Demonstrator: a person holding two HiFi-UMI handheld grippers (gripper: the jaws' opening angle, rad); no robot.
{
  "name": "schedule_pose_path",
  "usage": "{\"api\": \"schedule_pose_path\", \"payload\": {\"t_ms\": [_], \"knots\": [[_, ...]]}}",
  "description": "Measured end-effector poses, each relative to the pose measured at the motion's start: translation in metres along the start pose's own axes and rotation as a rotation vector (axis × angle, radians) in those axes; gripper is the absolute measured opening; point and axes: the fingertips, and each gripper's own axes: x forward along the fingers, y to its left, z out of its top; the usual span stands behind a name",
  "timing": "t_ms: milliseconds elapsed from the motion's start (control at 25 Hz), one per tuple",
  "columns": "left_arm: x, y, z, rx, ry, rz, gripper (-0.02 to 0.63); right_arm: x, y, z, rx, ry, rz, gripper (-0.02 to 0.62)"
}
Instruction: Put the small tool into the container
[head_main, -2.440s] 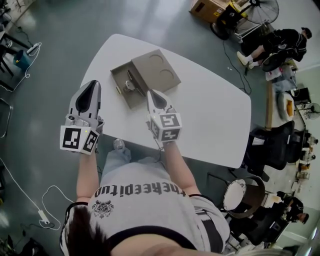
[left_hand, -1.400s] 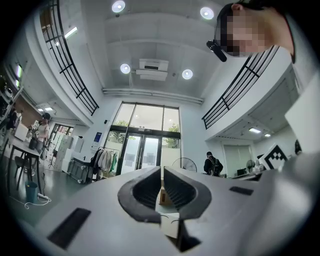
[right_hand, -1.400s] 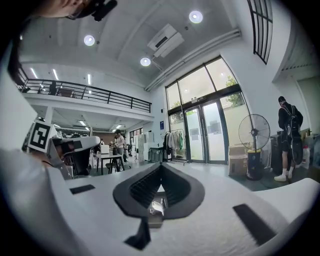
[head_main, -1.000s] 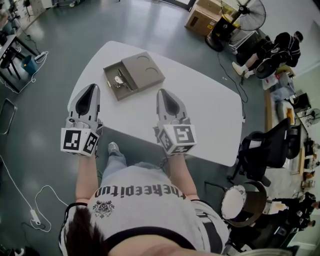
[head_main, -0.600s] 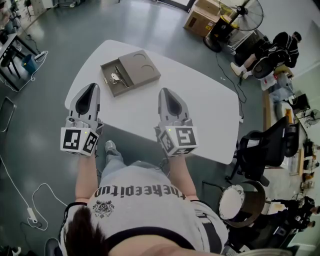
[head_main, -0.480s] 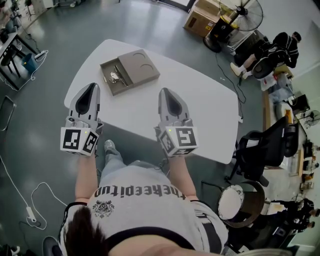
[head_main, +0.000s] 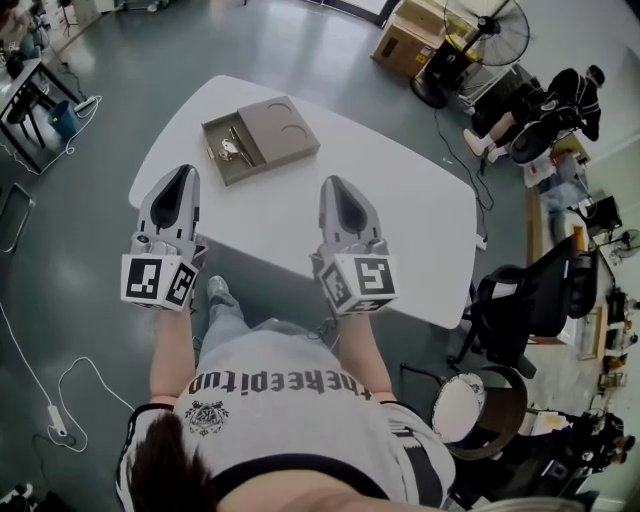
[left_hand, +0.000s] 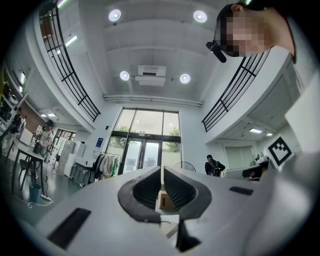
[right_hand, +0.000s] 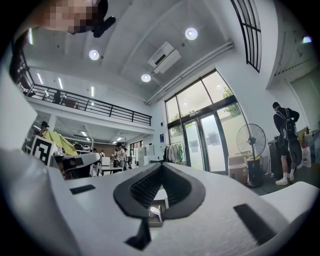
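Head view: tan container (head_main: 292, 132) holds the small tool (head_main: 232, 150) in its left compartment. Left gripper (head_main: 183, 172) and right gripper (head_main: 336, 183) closed, empty.

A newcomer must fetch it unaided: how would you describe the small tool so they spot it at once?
On the white table, look toward the far left for the flat tan container. The small tool lies in its open left compartment: shiny metal against tan, whereas the right half shows only two round recesses.
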Motion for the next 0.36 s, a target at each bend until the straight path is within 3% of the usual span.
{"api": "schedule_pose_path", "payload": {"t_ms": [360], "knots": [[-0.0018, 0.0004, 0.0027, 0.007, -0.003, 0.014, 0.017, -0.0001, 0.0001, 0.0032, 0.01, -0.007, 0.005, -0.005]]}}
